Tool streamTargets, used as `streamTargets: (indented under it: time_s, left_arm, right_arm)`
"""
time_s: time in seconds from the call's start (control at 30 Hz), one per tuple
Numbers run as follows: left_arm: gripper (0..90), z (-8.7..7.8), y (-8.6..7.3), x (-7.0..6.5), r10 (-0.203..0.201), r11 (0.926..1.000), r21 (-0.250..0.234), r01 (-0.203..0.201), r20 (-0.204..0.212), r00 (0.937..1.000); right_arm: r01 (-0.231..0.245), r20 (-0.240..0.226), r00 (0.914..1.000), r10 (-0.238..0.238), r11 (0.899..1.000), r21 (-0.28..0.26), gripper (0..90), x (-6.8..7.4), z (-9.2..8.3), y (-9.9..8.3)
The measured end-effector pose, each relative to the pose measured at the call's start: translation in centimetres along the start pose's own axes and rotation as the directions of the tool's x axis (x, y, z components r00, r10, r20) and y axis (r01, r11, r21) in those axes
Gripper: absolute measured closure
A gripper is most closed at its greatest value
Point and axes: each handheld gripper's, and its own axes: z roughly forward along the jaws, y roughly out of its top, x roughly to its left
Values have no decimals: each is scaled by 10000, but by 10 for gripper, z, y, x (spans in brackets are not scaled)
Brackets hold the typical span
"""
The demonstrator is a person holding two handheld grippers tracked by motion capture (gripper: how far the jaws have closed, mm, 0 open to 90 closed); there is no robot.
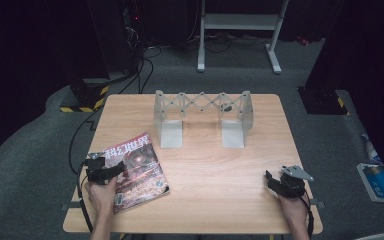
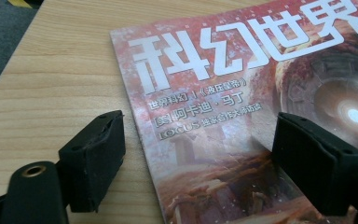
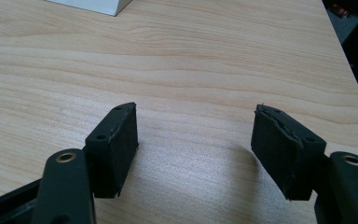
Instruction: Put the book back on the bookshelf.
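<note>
Magazine (image 2: 242,116) lies under your left gripper (image 2: 198,158), spine edge between its spread fingers (image 2: 93,158), long axis toward 11 o'clock; right gripper (image 3: 196,154), also spread, idles over bare bench (image 3: 191,70).

magazine (image 2: 242,116) corners (right, bottom) cropped

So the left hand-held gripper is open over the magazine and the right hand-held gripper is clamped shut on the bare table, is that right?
Not quite. The right hand-held gripper is open, not shut: the right gripper view shows its jaws wide apart with bare table between them. The rest holds: the left hand-held gripper is open over the magazine.
</note>
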Motion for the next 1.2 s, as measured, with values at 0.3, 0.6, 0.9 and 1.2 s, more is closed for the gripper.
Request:
streamTargets:
  time_s: [0.3, 0.6, 0.9, 1.2]
  left_arm:
    - [188, 0, -8, -5, 347, 9984, -462, -340, 155, 9993]
    - [201, -5, -15, -9, 512, 9971, -584, -498, 234, 9984]
    - [212, -10, -20, -14, 584, 9966, -590, -568, 261, 9980]
    - [215, -17, -29, -20, 685, 9957, -648, -660, 370, 9970]
  right_arm:
    - [-2, 7, 10000, 2, 10000, 1, 317, 0, 0, 0]
    - [75, 24, 10000, -75, 10000, -12, 317, 0, 0, 0]
    - [35, 36, 10000, -35, 10000, -5, 317, 1, 0, 0]
    - [27, 35, 10000, -27, 10000, -5, 317, 1, 0, 0]
